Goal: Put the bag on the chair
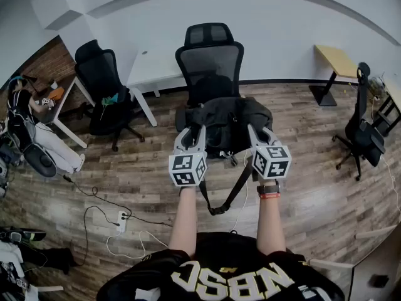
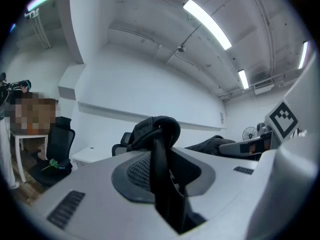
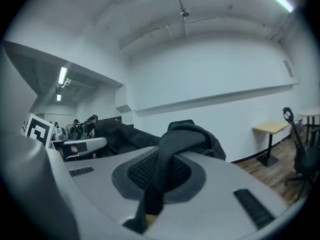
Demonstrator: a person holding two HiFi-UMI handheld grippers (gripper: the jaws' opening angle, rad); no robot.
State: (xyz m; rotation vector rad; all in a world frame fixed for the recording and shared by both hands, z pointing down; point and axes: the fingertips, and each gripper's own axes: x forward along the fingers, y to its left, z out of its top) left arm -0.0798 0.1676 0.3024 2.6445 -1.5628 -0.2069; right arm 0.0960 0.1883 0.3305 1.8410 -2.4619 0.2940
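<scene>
A black bag [image 1: 227,119] hangs in the air between my two grippers, just in front of a black mesh office chair [image 1: 210,58]. My left gripper [image 1: 190,134] is shut on a black strap of the bag [image 2: 161,156], which is pinched between its grey pads. My right gripper [image 1: 258,133] is shut on another black strap of the bag [image 3: 172,154]. A long loose strap [image 1: 220,199] dangles from the bag down towards the floor. The chair's seat is hidden behind the bag.
A second black chair [image 1: 103,83] stands left of a white desk [image 1: 153,74]. A person [image 1: 25,127] sits at far left. A power strip with cables [image 1: 121,221] lies on the wooden floor. At right are a wooden table [image 1: 337,60] and another chair [image 1: 363,133].
</scene>
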